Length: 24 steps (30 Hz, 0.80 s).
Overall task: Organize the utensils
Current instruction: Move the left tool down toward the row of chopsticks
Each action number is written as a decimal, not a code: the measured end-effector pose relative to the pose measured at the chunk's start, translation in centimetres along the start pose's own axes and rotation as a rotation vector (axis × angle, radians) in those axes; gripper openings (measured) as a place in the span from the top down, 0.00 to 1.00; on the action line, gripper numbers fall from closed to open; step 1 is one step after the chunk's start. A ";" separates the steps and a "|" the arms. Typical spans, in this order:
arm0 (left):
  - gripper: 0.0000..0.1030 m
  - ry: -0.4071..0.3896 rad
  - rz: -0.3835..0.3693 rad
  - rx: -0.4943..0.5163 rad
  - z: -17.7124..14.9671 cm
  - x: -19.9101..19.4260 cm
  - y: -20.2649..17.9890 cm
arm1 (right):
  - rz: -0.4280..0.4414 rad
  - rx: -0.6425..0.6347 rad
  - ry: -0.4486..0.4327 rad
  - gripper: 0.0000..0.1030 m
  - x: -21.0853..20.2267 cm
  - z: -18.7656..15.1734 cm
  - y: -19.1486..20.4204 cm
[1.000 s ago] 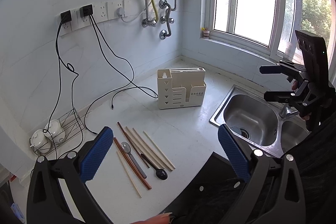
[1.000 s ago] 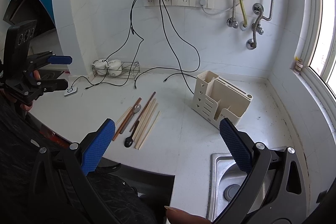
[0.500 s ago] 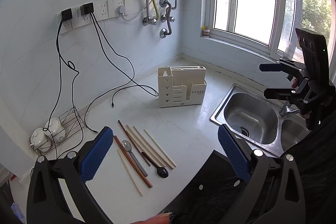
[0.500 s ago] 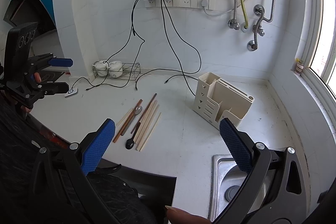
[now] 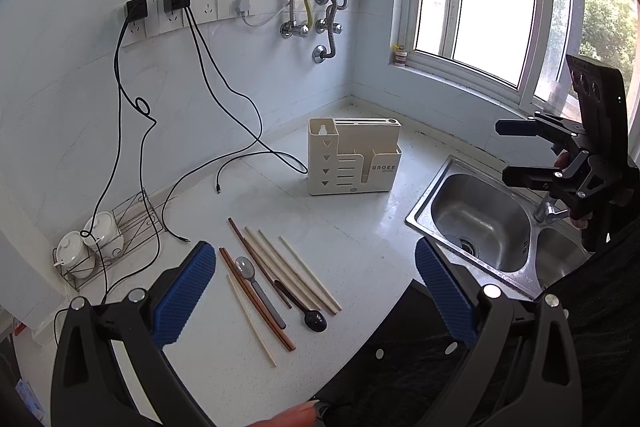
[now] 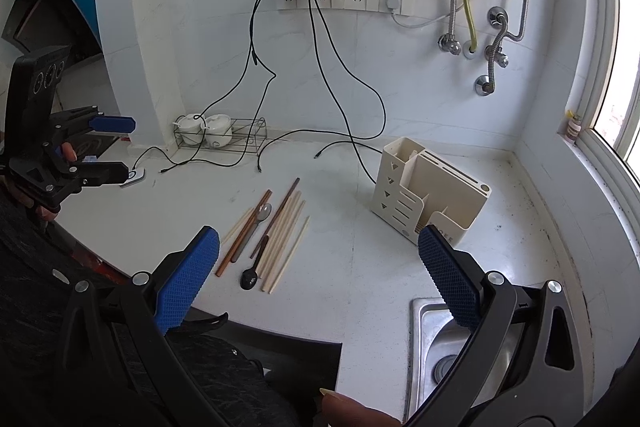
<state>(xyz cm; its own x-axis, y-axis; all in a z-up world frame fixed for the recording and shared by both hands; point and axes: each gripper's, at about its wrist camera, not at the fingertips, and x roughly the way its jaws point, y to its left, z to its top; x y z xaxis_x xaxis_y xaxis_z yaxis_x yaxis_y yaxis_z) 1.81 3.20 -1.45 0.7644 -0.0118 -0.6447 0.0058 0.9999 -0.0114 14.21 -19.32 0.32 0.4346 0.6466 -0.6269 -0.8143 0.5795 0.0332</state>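
Left wrist view: the left gripper point(image 5: 310, 279) hangs above the white counter point(image 5: 360, 243) with its blue-padded jaws spread wide and nothing between them. Just beyond and between the fingers lies the loose row of chopsticks point(image 5: 280, 267), with a metal spoon point(image 5: 256, 283) and a black spoon point(image 5: 308, 311) among them. Farther ahead stands the cream utensil holder point(image 5: 352, 159), upright, well apart from the utensils. To the right sits the steel sink point(image 5: 480, 219), and above it the right gripper point(image 5: 516, 155), also gaping

Right wrist view: the right gripper point(image 6: 318, 267) is wide open and empty. The chopsticks point(image 6: 280, 231) lie ahead toward its left finger, the utensil holder point(image 6: 424, 203) toward its right finger. Far left, the left gripper point(image 6: 116, 147) floats open
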 end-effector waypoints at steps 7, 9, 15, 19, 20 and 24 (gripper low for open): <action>0.05 0.072 0.031 -0.028 -1.4 1.4 3.0 | -0.014 0.047 0.086 0.08 3.9 0.4 0.6; 0.05 0.089 0.047 -0.031 -1.9 1.8 3.8 | -0.022 0.053 0.111 0.08 5.3 0.4 0.9; 0.05 0.117 0.019 -0.072 -3.1 3.1 6.6 | -0.013 0.131 0.150 0.08 9.2 0.6 1.6; 0.05 0.108 0.086 -0.138 -3.6 4.2 9.0 | -0.037 0.168 0.168 0.08 11.7 0.9 2.5; 0.05 0.111 0.101 -0.154 -3.7 4.6 9.5 | -0.036 0.180 0.178 0.08 12.4 1.0 2.7; 0.05 0.156 0.130 -0.215 -4.4 6.7 11.5 | -0.044 0.216 0.214 0.08 15.2 1.3 3.2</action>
<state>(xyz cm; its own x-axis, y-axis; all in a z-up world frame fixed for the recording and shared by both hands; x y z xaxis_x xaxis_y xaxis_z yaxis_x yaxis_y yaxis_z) 4.13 14.57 -9.24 0.6413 0.0988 -0.7609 -0.2347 0.9694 -0.0719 18.73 -6.99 -8.15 0.3578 0.5124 -0.7807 -0.6861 0.7114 0.1526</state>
